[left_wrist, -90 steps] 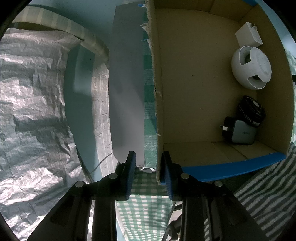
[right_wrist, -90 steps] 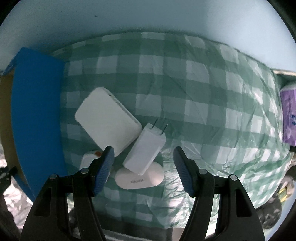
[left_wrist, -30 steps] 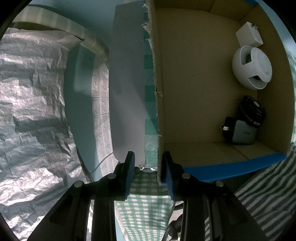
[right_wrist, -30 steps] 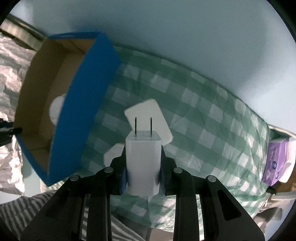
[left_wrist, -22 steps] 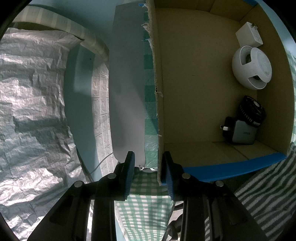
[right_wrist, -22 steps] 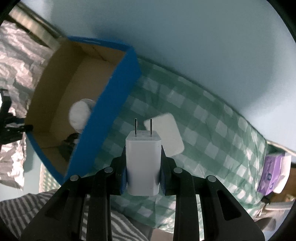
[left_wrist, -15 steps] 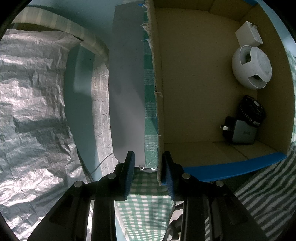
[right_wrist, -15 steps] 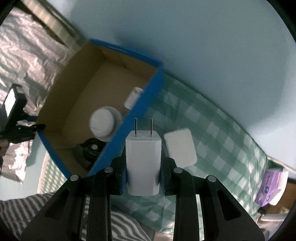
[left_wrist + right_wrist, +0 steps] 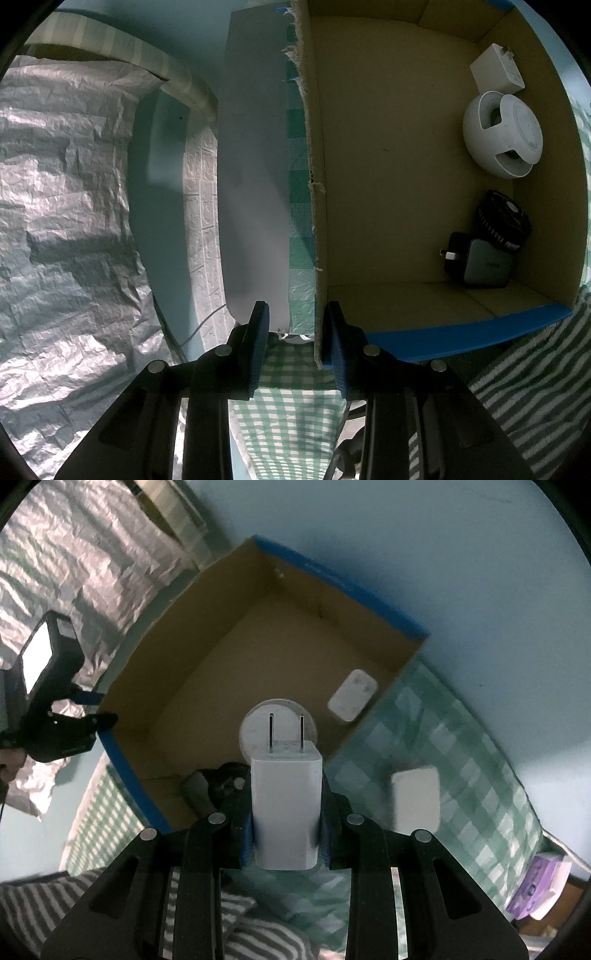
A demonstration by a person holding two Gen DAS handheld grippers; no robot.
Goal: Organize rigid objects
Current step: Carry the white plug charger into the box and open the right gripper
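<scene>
Two claws at work here: the right claw (image 9: 286, 834) is clamped on a white two-prong charger (image 9: 285, 805), prongs pointing away, hovering above the near corner of the cardboard box (image 9: 258, 635). It looks a light, stiff, smooth-sided block, best pinched across its flat faces as it is now, well clear of the thin prongs. The left claw (image 9: 295, 332) straddles the box's side wall, jaws narrow; whether both pads truly press it, I cannot tell. Inside the box: a white square charger (image 9: 496, 70), a round white gadget (image 9: 502, 134), a black mini fan (image 9: 502, 221) and a grey-black plug adapter (image 9: 476, 262), all along one wall. A white flat block (image 9: 415, 799) lies on the checked cloth (image 9: 472, 775) outside
</scene>
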